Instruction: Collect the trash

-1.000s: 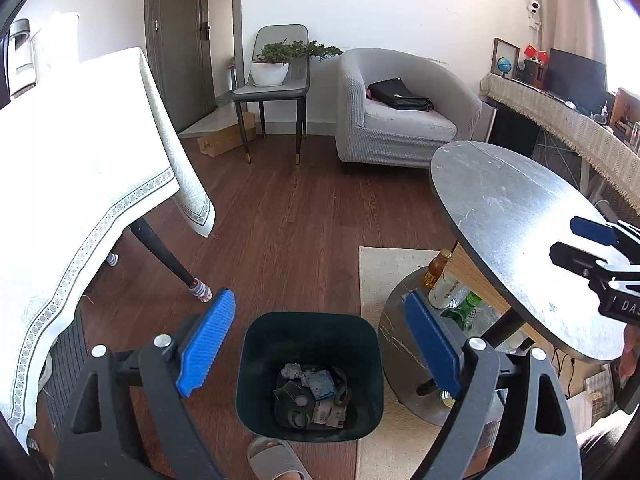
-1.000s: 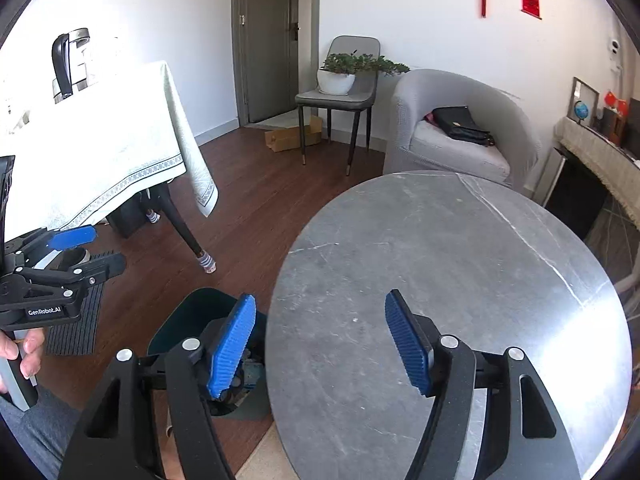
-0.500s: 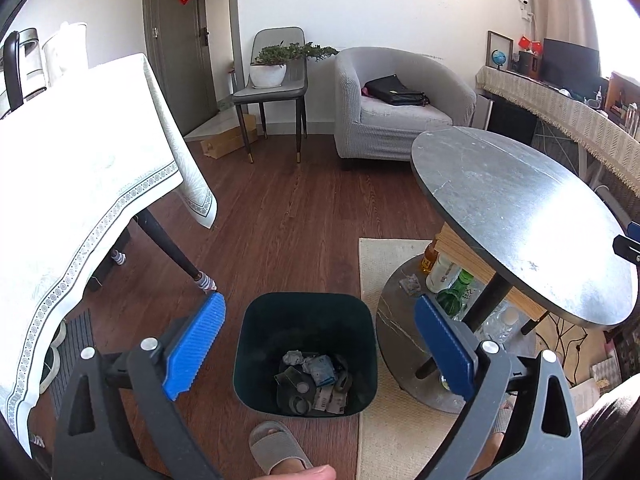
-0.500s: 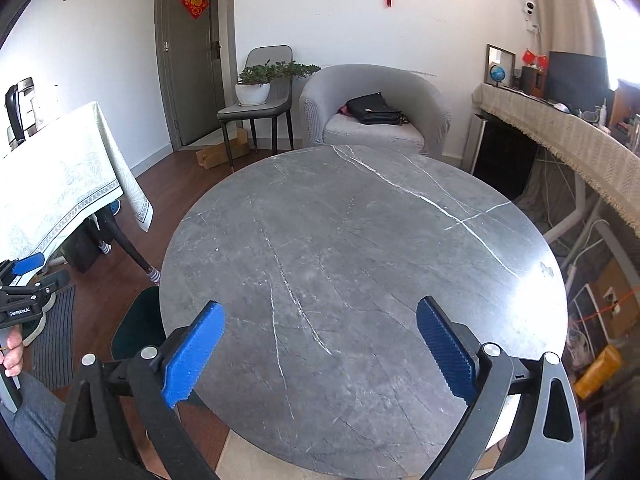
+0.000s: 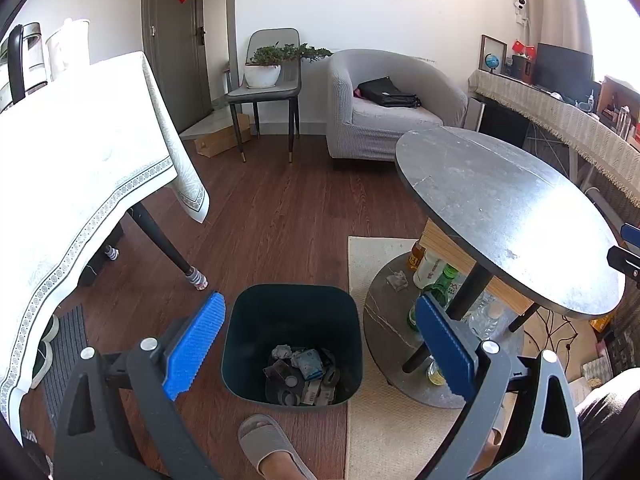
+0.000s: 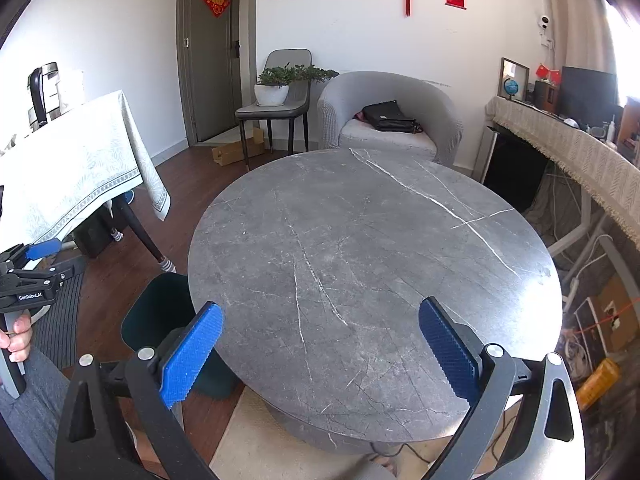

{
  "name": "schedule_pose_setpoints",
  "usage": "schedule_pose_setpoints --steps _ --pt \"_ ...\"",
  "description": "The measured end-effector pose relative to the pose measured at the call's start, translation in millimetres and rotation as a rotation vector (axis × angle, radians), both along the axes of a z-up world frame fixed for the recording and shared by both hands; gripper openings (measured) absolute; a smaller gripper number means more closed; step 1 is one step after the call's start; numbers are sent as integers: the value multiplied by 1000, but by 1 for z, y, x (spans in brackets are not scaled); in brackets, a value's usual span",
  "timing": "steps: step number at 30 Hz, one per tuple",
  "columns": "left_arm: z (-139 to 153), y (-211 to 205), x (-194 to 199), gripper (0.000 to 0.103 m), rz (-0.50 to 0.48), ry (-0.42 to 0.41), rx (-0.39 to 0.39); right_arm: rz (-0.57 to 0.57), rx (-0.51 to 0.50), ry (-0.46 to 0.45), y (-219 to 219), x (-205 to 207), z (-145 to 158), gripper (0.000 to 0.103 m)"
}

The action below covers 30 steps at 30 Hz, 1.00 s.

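Observation:
A dark green bin [image 5: 244,344] stands on the wood floor with crumpled paper and wrappers [image 5: 300,372] at its bottom. My left gripper [image 5: 318,308] hovers above it, open, nothing between its blue pads. A small crumpled scrap [image 5: 396,280] lies on the lower shelf of the round grey table [image 5: 500,216], beside some bottles [image 5: 432,276]. My right gripper [image 6: 320,312] is open and empty above the bare marble tabletop [image 6: 360,240]. The bin [image 6: 156,312] peeks out left of that table. The left gripper [image 6: 32,264] shows at the left edge there, in a person's hand.
A table with a white cloth [image 5: 72,168] stands to the left, a grey armchair [image 5: 384,120] and a chair with a potted plant [image 5: 268,76] at the back. A foot in a slipper [image 5: 272,444] is by the bin. A beige rug [image 5: 380,420] lies under the round table.
The right gripper swung right, from the table's left edge near the bin to over the tabletop, and its jaws spread wider. The left gripper drew back a little and opened slightly more.

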<state>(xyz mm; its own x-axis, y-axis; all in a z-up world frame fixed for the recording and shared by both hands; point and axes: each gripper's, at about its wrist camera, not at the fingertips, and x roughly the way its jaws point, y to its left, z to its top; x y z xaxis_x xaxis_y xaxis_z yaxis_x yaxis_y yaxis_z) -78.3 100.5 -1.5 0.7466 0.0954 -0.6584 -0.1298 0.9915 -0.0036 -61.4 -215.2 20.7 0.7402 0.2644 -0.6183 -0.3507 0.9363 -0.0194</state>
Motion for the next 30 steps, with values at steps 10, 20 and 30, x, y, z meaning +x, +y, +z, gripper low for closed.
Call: schedule_pose_setpoints --steps 10,20,30 --pt "-2 2 1 98 17 13 -5 20 11 25 3 3 -2 99" --pt "-4 -1 2 98 13 18 -6 32 -5 15 5 0 1 99" --pt "-5 1 3 98 16 25 -2 29 -5 20 6 0 2 99"
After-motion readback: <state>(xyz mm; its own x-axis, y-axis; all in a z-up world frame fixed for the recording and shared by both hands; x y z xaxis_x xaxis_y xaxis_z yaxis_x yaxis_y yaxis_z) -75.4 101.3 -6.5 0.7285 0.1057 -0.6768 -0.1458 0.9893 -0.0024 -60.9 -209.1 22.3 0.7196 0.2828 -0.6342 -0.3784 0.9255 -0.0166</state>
